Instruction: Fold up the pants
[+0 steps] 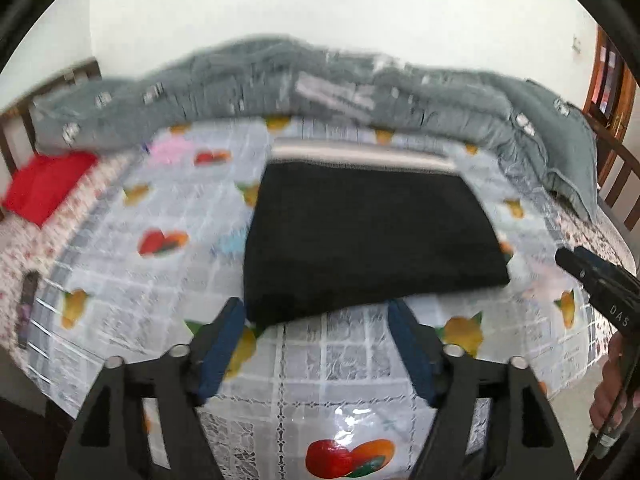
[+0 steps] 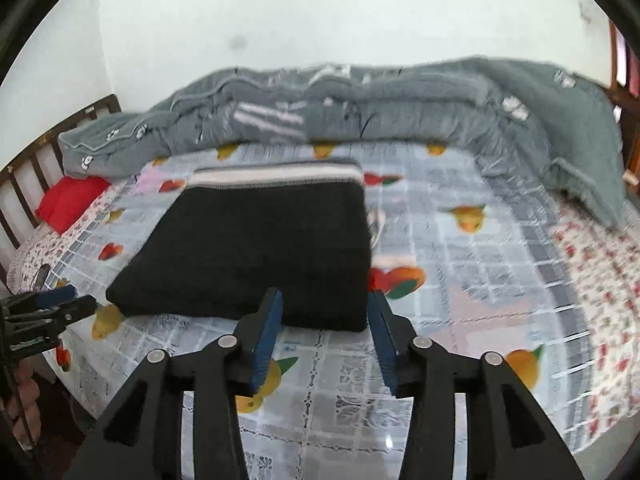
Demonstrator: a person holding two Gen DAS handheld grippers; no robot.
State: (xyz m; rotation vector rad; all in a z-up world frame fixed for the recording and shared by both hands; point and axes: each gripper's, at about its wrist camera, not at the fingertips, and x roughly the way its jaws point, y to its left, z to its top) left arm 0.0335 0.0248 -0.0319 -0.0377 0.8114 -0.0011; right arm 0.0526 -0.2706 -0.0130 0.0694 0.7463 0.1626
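Observation:
The black pants [image 1: 368, 236] lie folded into a thick rectangle on the fruit-print plastic sheet [image 1: 320, 364], with a grey-white striped waistband along the far edge. They also show in the right wrist view [image 2: 256, 252]. My left gripper [image 1: 316, 316] is open and empty just in front of the pants' near edge. My right gripper [image 2: 324, 308] is open and empty at the pants' near right corner. The right gripper shows at the right edge of the left wrist view [image 1: 592, 276]. The left gripper shows at the left edge of the right wrist view [image 2: 52, 304].
A rumpled grey blanket [image 1: 320, 84] runs along the far side of the bed against the white wall. A red pillow [image 1: 44, 188] lies at the far left by the wooden headboard [image 2: 36, 160]. A floral bedsheet [image 2: 600, 300] shows beyond the plastic sheet.

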